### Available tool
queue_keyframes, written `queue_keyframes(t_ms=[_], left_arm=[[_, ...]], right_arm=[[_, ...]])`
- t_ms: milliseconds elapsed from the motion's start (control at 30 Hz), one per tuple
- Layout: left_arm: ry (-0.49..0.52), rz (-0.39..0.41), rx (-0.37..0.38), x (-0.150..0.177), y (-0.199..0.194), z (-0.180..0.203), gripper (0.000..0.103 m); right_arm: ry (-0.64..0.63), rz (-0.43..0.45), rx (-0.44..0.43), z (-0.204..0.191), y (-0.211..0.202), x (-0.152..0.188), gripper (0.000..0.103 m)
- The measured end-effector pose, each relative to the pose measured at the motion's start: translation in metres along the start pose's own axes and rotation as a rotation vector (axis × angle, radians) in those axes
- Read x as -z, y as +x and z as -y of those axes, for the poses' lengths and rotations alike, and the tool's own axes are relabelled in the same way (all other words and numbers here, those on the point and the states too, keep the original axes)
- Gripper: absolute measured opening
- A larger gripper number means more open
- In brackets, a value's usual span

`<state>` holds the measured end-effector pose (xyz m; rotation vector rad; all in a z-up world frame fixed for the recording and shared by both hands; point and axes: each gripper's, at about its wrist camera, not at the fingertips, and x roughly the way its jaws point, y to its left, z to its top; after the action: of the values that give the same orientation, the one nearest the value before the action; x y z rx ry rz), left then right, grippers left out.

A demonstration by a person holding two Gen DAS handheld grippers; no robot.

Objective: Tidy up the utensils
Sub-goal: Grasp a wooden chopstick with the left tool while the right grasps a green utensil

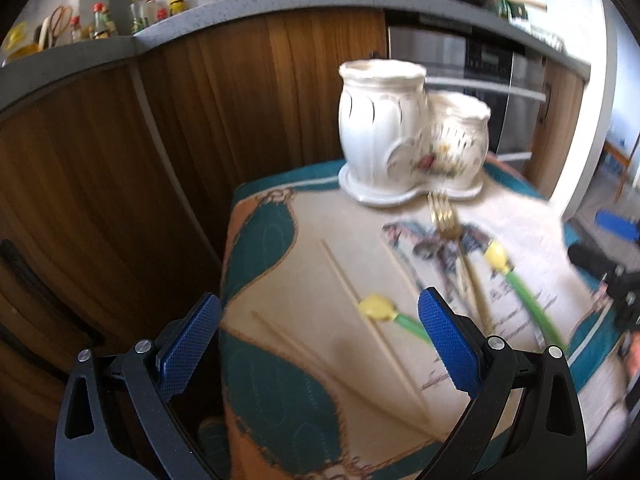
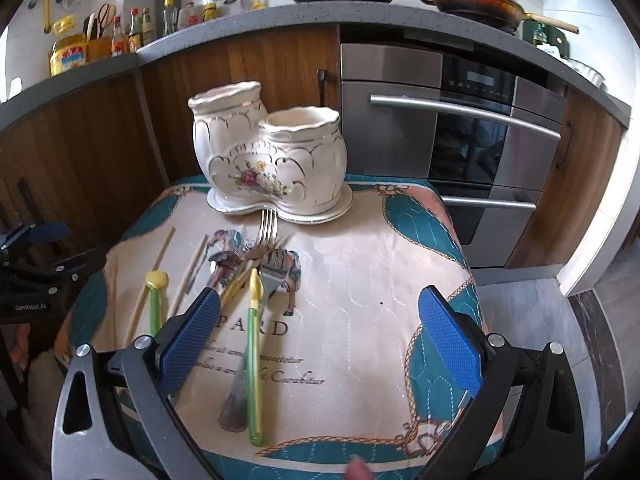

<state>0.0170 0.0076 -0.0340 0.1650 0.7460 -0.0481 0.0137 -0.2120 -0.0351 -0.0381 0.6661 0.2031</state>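
**Both hand-held grippers wide open above the scattered utensils**

The left hand-held gripper [image 1: 320,344] hovered with its blue pads spread wide and held nothing; below and between its fingers lay thin wooden chopsticks [image 1: 352,296] and a green-handled utensil with a yellow tip [image 1: 378,307] on the quilted cloth covering the bench [image 1: 280,240]. Ahead and right of it stood the white ceramic double-pot utensil holder with a floral motif [image 1: 400,136], a gold-toned fork [image 1: 442,216] just before its base.

The right hand-held gripper [image 2: 320,340] was likewise wide and empty. Between its fingers, nearer the left pad, a second green-handled utensil [image 2: 254,352] lay over a steel-handled fork [image 2: 272,276]. The holder [image 2: 272,160] stood straight ahead.
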Motion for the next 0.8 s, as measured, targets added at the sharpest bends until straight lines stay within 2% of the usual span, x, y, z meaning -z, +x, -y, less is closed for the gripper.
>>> queue_keyframes(t_ms=[167, 367, 533, 667, 733, 767, 800], left_arm=[[0.002, -0.054, -0.021, 0.011, 0.006, 0.001, 0.097], [-0.109, -0.122, -0.014, 0.023, 0.012, -0.016, 0.094], [-0.139, -0.174, 0.009, 0.027, 0.021, -0.017, 0.079], [-0.126, -0.204, 0.022, 0.027, 0.035, -0.008, 0.072], [-0.119, -0.242, 0.032, 0.029, 0.046, -0.005, 0.056], [-0.122, -0.258, 0.039, 0.029, 0.05, -0.006, 0.053], [-0.116, -0.24, 0.035, 0.028, 0.051, -0.007, 0.049]], right_arm=[[-0.02, -0.061, -0.036, 0.005, 0.014, 0.003, 0.098], [-0.027, -0.075, -0.102, 0.004, 0.02, 0.009, 0.097], [-0.043, -0.098, -0.118, 0.004, 0.027, 0.013, 0.089], [-0.055, -0.113, -0.139, 0.002, 0.03, 0.015, 0.081], [-0.058, -0.122, -0.153, 0.001, 0.03, 0.014, 0.077], [-0.055, -0.128, -0.171, 0.001, 0.03, 0.014, 0.075], [-0.053, -0.134, -0.184, -0.001, 0.031, 0.013, 0.074]])
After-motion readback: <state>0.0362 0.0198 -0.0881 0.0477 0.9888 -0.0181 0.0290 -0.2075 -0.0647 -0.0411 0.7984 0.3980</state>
